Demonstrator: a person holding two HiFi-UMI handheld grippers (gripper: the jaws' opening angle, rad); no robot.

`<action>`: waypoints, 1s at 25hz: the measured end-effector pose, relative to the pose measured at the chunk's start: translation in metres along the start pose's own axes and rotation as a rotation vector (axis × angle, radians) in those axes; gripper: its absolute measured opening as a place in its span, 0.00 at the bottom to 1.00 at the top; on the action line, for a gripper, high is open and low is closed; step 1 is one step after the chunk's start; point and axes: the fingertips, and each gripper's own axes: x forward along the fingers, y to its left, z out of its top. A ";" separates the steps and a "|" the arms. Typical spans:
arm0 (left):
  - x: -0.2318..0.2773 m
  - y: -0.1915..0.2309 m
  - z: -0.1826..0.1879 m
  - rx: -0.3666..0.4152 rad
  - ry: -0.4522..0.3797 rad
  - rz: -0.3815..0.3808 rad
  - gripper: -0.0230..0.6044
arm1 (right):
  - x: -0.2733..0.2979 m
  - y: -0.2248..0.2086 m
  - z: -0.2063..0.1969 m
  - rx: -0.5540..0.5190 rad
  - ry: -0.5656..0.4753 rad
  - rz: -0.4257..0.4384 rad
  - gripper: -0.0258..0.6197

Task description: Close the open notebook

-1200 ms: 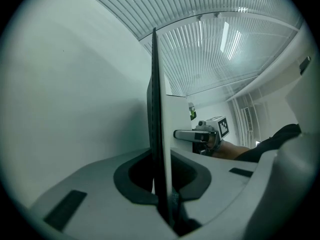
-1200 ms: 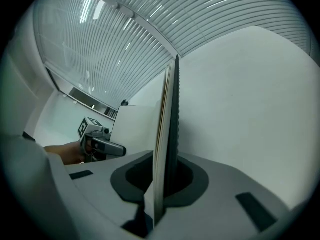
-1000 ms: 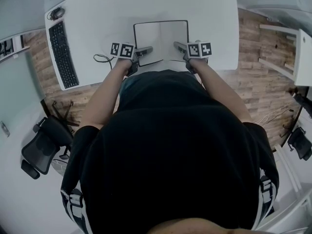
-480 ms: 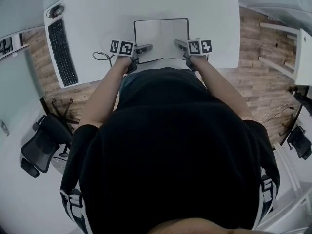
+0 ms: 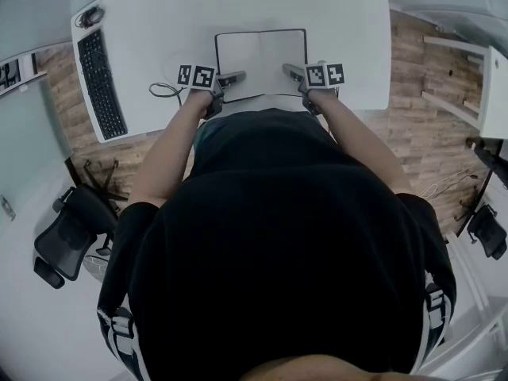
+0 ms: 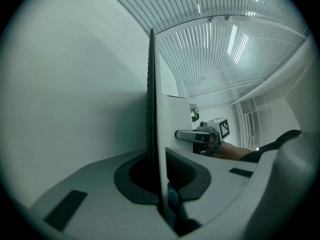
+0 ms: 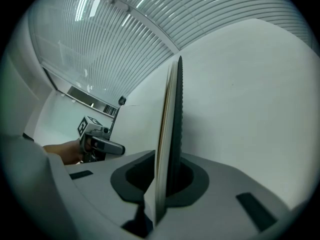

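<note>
Notebook (image 5: 262,54) lies open on the worktop (image 5: 175,22), right of the keyboard (image 5: 101,86). Your left gripper (image 5: 236,77) has its fingers clamped on the notebook's left edge, your right gripper (image 5: 290,71) on its right edge.

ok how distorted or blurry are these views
Head view: strong fisheye, the desk edges bow, and the notebook looks small but sharp. Left gripper view: dark round vignette, ceiling slats curve. Right gripper view: same vignette and curving, with bright glare on the slats.

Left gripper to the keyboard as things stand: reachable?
Probably not yet: the left gripper is shut on the left edge of the notebook. Otherwise only a thin cable lies between it and the keyboard.
</note>
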 end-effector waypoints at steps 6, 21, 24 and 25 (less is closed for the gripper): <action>0.000 -0.001 0.000 -0.003 -0.002 0.006 0.11 | -0.002 -0.002 0.000 0.002 -0.006 0.002 0.14; -0.004 0.003 0.005 -0.018 -0.030 0.014 0.11 | -0.018 -0.030 0.001 0.040 -0.072 -0.011 0.24; -0.005 0.004 0.005 -0.021 -0.031 0.014 0.11 | -0.020 -0.035 0.000 0.048 -0.079 -0.018 0.25; -0.005 0.004 0.005 -0.022 -0.031 0.014 0.11 | -0.021 -0.036 0.000 0.052 -0.082 -0.019 0.25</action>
